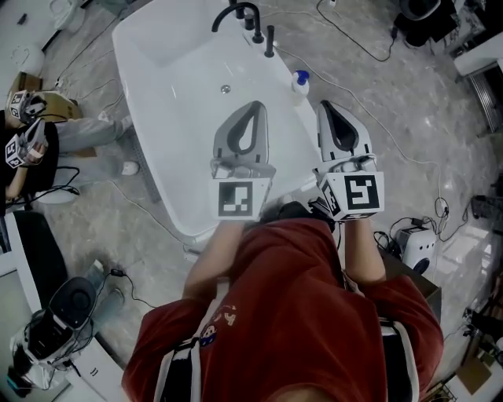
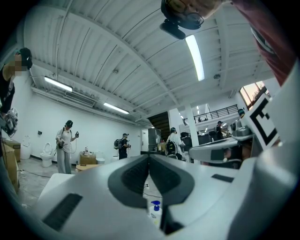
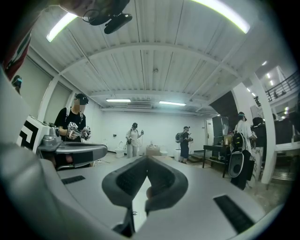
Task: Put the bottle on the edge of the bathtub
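Observation:
A small white bottle with a blue cap point(image 1: 299, 81) stands upright on the right rim of the white bathtub point(image 1: 157, 102), near the black faucet point(image 1: 250, 20). My left gripper point(image 1: 255, 107) hovers over the tub's basin, jaws shut with nothing between them. My right gripper point(image 1: 327, 105) hangs just right of the rim, a little nearer than the bottle, also shut and empty. In the left gripper view the bottle point(image 2: 154, 209) shows small and far off, in the gap below the touching tips of the left gripper point(image 2: 149, 157). The right gripper point(image 3: 148, 160) points out over the tub.
The tub's drain point(image 1: 225, 89) lies in the basin. Cables run across the marble floor. A person with grippers point(image 1: 23, 149) sits at the left. A white device point(image 1: 416, 247) stands at the right and a camera rig point(image 1: 55, 322) at the lower left.

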Motion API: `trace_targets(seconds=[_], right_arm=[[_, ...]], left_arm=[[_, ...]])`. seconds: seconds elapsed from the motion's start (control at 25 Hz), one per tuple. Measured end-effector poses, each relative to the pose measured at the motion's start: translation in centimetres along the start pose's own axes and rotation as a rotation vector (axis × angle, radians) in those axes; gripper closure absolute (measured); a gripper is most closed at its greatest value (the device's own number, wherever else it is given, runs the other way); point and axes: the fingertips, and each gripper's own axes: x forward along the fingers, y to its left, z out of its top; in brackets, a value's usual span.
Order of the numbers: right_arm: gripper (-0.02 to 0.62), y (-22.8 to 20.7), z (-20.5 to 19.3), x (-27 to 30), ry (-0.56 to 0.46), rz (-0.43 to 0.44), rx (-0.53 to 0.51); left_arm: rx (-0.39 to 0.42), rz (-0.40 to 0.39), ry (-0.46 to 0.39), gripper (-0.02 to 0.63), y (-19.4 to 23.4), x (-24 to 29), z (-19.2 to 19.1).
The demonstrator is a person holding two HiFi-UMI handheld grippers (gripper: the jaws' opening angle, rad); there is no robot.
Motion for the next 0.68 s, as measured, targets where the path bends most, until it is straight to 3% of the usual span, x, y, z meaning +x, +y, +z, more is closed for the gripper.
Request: trace_targets(seconds=[0.2, 0.68], right_arm=[[0.583, 0.2, 0.4, -1.2, -0.005, 0.026, 0.005], [0.583, -0.5, -0.3, -0.5, 0.023, -0.019, -0.012]], left_arm=[[0.006, -0.011, -0.015, 0.589, -1.7, -0.9, 0.8], [0.009, -0.003, 0.003, 0.589, -1.3, -0.3, 0.3]])
